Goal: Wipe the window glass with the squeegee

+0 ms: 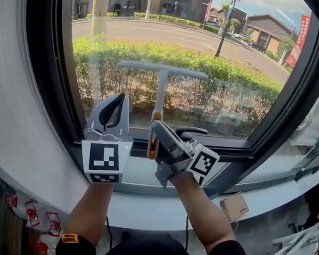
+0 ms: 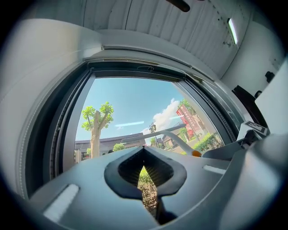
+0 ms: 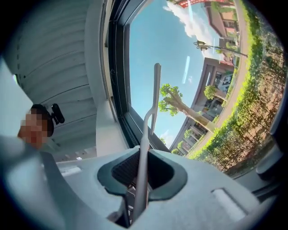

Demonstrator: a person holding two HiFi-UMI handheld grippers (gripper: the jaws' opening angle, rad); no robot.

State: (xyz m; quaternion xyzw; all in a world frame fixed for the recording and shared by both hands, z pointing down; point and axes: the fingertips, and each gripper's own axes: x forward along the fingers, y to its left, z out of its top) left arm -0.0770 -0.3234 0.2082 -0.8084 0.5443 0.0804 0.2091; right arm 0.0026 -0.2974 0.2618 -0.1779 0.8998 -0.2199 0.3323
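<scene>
A grey T-shaped squeegee (image 1: pixel 160 89) stands upright against the window glass (image 1: pixel 222 53), its blade across the top and an orange collar low on the handle. My right gripper (image 1: pixel 156 132) is shut on that handle just above the sill. In the right gripper view the squeegee (image 3: pixel 147 134) runs up from between the pads of the right gripper (image 3: pixel 137 179) to the pane. My left gripper (image 1: pixel 117 103) is beside it on the left, pointing up at the glass, jaws together and holding nothing. In the left gripper view the left gripper (image 2: pixel 144 173) looks at the pane, with the squeegee (image 2: pixel 173 134) to the right.
A black window frame (image 1: pixel 49 92) borders the glass, with a black latch handle (image 1: pixel 192 132) at its bottom rail. A pale sill (image 1: pixel 146 177) runs below. A small cardboard box (image 1: pixel 234 206) lies lower right. A hedge and a road show outside.
</scene>
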